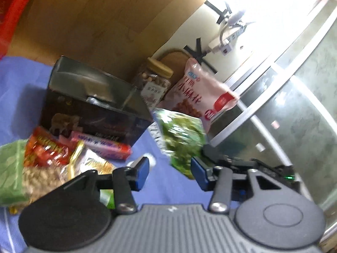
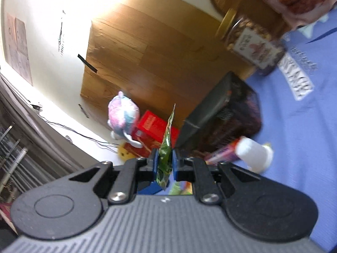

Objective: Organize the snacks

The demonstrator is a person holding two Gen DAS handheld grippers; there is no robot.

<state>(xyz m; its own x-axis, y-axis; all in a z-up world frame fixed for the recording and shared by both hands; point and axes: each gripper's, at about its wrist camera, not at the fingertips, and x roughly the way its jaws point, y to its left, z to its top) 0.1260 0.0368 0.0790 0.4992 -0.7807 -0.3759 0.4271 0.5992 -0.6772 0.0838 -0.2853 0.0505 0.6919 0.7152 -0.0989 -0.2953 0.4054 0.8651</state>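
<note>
A blue cloth [image 1: 25,88] with white printed lettering covers the surface. Behind it stands a large brown cardboard panel [image 2: 134,48] against a cream wall [image 2: 48,21], which carries strips of black tape [image 1: 198,48] and a white power strip [image 1: 225,42]. Strong light washes out the upper wall. A glass door [image 1: 294,97] with pale metal frames runs along one side. Thin cables [image 2: 84,135] trail across the wall.
</note>
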